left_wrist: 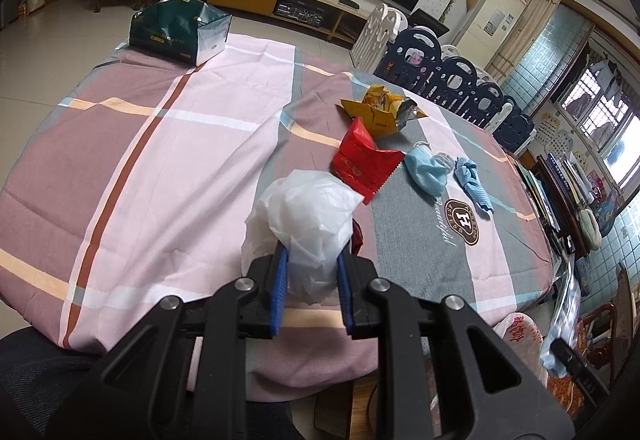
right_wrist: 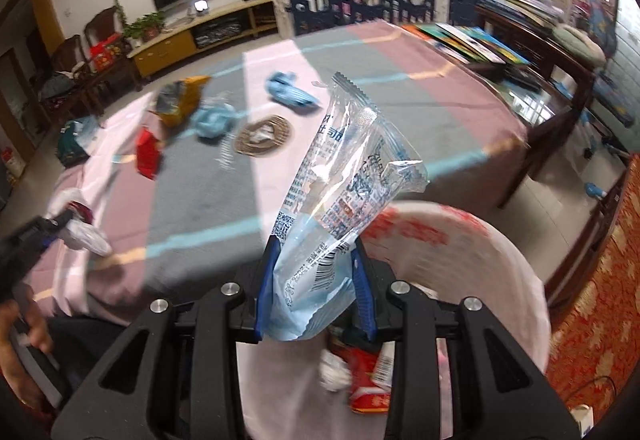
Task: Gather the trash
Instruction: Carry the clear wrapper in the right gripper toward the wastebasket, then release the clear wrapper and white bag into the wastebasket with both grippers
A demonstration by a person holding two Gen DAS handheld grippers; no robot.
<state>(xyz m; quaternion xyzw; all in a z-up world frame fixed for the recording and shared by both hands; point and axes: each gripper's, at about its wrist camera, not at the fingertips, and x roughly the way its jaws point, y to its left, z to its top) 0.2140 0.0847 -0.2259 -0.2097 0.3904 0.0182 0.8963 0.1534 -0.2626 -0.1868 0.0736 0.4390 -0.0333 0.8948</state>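
My left gripper [left_wrist: 311,260] is shut on a crumpled white plastic wad [left_wrist: 304,212] above the near part of the table. Beyond it on the cloth lie a red wrapper [left_wrist: 366,160], a yellow snack packet [left_wrist: 380,110], a blue face mask [left_wrist: 426,170] and a blue cloth scrap [left_wrist: 472,180]. My right gripper [right_wrist: 313,256] is shut on a clear blue-printed wrapper [right_wrist: 344,176], held above a white trash bag with red print [right_wrist: 460,252]. Red and white scraps [right_wrist: 360,376] lie inside that bag. The right wrist view also shows the left gripper [right_wrist: 48,228] with the white wad at the left edge.
A striped pink, mauve and grey tablecloth [left_wrist: 180,160] covers the table. A dark green gift bag [left_wrist: 180,28] stands at its far corner. Blue and white playpen panels [left_wrist: 452,76] and a dark shelf of books [left_wrist: 560,192] stand beyond the table's right side. A hand [right_wrist: 24,328] shows lower left.
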